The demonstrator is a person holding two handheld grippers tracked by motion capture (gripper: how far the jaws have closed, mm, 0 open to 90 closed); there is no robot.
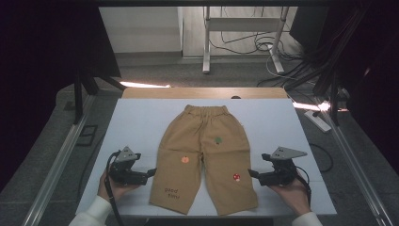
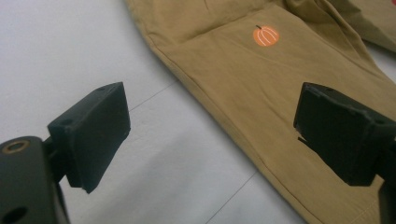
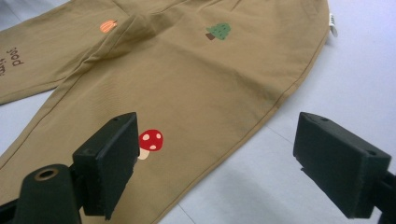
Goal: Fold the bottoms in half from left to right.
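Observation:
A small pair of tan trousers [image 1: 204, 155] lies flat on the white table top [image 1: 136, 122], waistband far, legs toward me. It bears a pumpkin [image 2: 265, 36], a tree [image 3: 219, 31], a mushroom [image 3: 150, 141] and dark lettering [image 1: 171, 192]. My left gripper [image 1: 151, 172] rests on the table just left of the left leg's outer edge, jaws wide open and pointing at it, nothing between them. My right gripper [image 1: 251, 173] sits just right of the right leg's outer edge, also open and empty. In the left gripper view the trousers [image 2: 261, 79] lie ahead of the left gripper [image 2: 212, 135].
A wooden strip [image 1: 202, 92] borders the table's far edge. Metal frame rails [image 1: 56, 160] run along both sides. Beyond stand a white stand's legs [image 1: 207, 42] and tangled cables [image 1: 263, 44] on the floor. A white power strip [image 1: 318, 120] lies at the right.

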